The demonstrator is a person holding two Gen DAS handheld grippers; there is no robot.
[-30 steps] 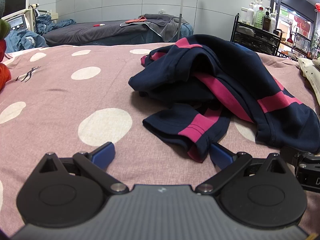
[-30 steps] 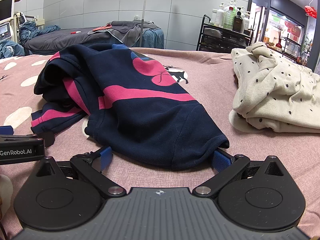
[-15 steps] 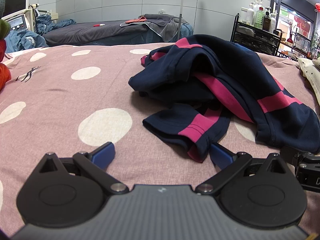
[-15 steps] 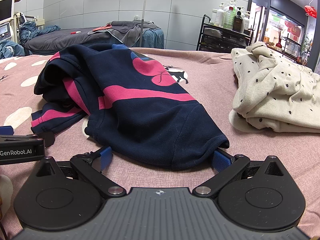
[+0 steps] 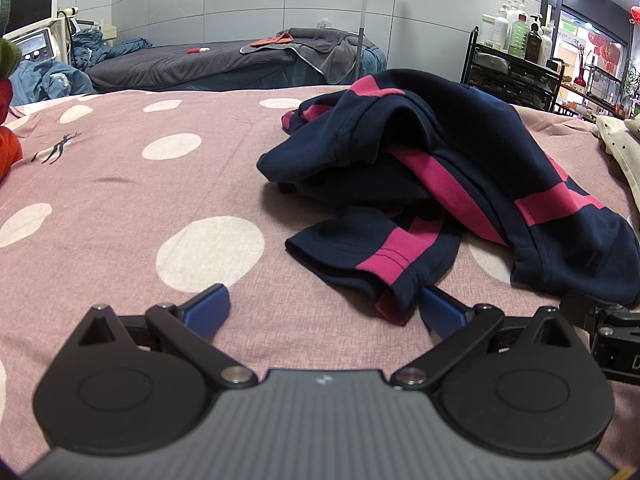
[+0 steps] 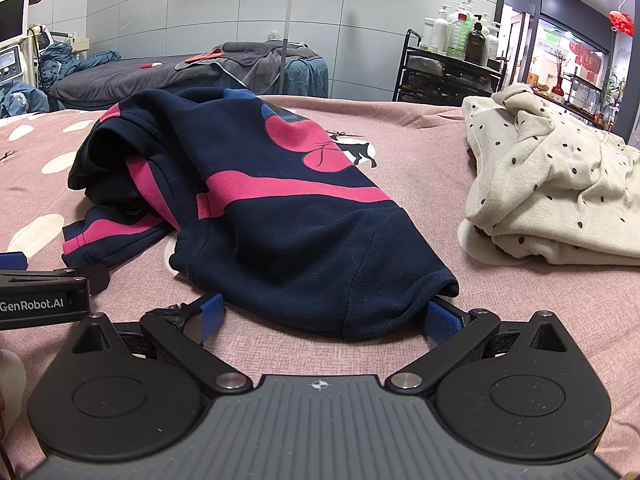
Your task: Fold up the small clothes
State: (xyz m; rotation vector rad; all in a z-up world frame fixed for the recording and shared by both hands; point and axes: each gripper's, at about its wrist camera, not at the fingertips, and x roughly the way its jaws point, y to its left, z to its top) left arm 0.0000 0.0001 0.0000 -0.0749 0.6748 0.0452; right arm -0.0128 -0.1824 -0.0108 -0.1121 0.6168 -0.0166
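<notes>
My left gripper has its blue-padded fingers spread wide and empty, low over the bedcover; the right-hand pad sits just under the cuff of a sleeve. My right gripper is equally wide open and holds nothing, with the hem lying between its pads. Both belong to the crumpled navy sweatshirt with pink stripes, heaped unfolded on the dusty-pink sheet with pale dots. Off to the right lies a cream, black-dotted knit garment, apart from the sweatshirt.
</notes>
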